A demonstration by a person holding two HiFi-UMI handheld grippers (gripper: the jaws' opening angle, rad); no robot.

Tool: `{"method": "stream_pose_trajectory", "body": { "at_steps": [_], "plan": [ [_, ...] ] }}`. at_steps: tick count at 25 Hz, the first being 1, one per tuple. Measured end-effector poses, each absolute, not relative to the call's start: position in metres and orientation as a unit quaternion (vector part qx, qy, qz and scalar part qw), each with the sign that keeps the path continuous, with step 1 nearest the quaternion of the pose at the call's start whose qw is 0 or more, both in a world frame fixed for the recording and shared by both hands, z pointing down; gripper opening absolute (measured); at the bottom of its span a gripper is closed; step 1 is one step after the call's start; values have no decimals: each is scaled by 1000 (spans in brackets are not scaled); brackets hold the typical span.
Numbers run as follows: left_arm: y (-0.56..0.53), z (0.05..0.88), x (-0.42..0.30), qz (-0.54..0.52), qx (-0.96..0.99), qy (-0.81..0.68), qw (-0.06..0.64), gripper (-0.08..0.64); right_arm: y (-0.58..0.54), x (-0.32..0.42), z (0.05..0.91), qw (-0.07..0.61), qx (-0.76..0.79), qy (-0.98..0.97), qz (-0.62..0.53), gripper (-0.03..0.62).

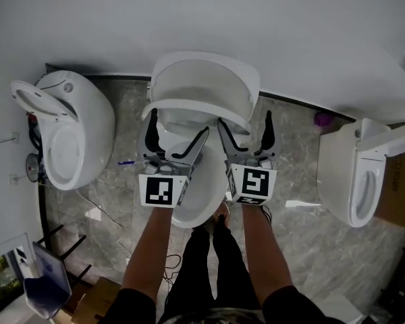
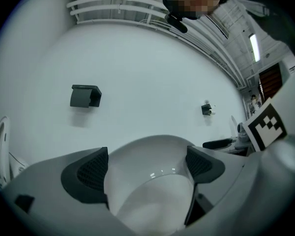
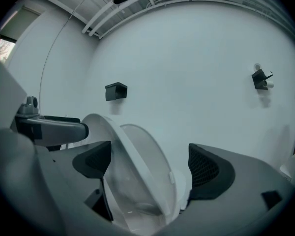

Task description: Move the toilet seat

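Observation:
The middle toilet has its white seat (image 1: 197, 108) and lid (image 1: 206, 76) tilted up over the bowl (image 1: 192, 204). My left gripper (image 1: 177, 123) reaches to the seat's left side. In the left gripper view its jaws (image 2: 147, 163) stand wide, with the seat's curved white surface (image 2: 150, 191) between the pads. My right gripper (image 1: 244, 118) is at the seat's right side, also open. In the right gripper view (image 3: 150, 166) the seat (image 3: 137, 176) shows edge-on, close to the left pad and well apart from the right pad.
A second toilet (image 1: 74, 127) stands at the left and a third (image 1: 354, 174) at the right. The white wall carries a black holder (image 2: 85, 96). The person's legs and feet (image 1: 219, 218) stand right before the bowl. A purple item (image 1: 322, 119) lies by the wall.

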State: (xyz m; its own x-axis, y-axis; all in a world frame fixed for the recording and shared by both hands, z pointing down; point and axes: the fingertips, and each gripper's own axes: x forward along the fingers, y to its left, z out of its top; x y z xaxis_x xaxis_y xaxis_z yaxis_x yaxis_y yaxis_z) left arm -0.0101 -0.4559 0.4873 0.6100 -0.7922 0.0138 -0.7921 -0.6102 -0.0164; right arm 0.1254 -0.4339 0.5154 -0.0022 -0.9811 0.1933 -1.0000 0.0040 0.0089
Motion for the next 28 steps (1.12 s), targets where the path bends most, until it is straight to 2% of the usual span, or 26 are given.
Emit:
{"method": "stream_pose_trajectory", "body": {
  "at_steps": [12,16,28],
  "plan": [
    [-511,510,15,-31,-901,433,-10,503,-484,146,517,73,714,-694,54,479],
    [-524,513,21,-37,-902,429,-6,503,-496,154,519,72,714,-694,53,454],
    [-548,516,28,-45,-900,434,-1,503,-518,165,522,83,708,-699,50,453]
  ]
}}
